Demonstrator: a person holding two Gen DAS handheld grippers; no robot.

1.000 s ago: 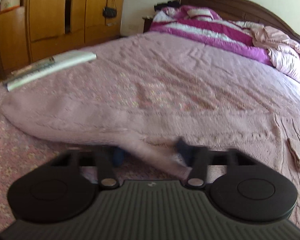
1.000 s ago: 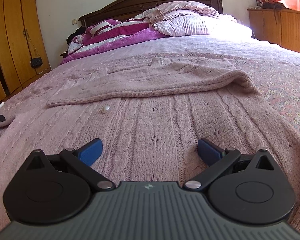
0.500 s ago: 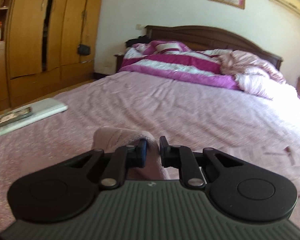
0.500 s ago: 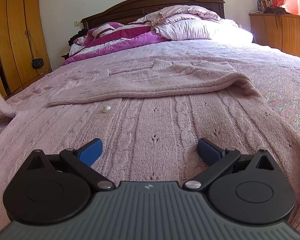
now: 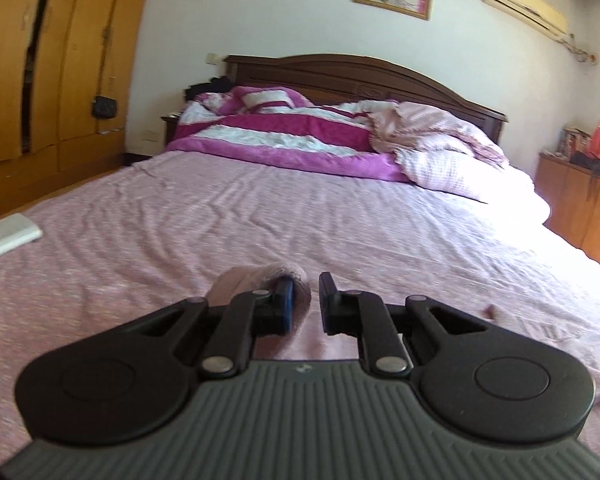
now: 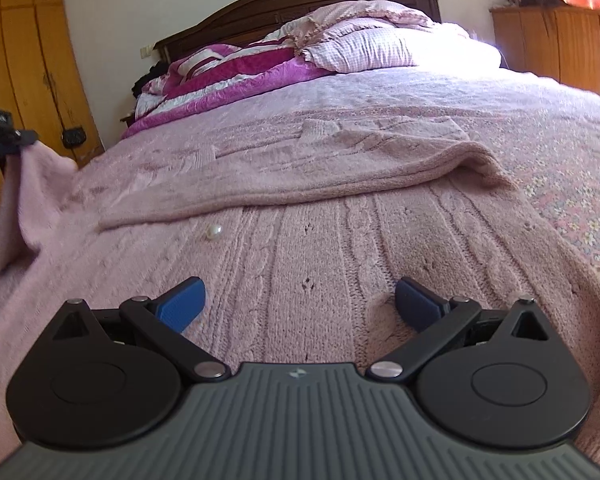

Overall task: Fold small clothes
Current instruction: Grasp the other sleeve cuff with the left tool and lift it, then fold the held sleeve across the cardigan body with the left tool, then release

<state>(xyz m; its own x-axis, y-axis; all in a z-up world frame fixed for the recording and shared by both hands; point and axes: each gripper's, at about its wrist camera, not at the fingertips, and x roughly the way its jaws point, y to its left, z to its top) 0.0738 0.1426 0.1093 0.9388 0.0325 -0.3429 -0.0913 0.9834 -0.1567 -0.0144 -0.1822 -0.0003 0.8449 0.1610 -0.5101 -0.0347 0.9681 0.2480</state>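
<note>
A pink cable-knit sweater lies spread on the bed, its upper part folded over across the middle. My left gripper is shut on the sweater's sleeve and holds it lifted above the bed; the cloth drapes over the left finger. In the right wrist view the left gripper shows at the far left with the sleeve hanging from it. My right gripper is open and empty, low over the sweater's body. A small pearl button sits on the knit.
The bed has a pink floral sheet, with a magenta and white quilt and pillows at the dark headboard. A white box lies at the bed's left edge. Wooden wardrobes stand left, a cabinet right.
My left gripper closed on the sleeve and lifted it up off the bed, tilting its view up toward the headboard. The right gripper stayed open and nearly still over the sweater.
</note>
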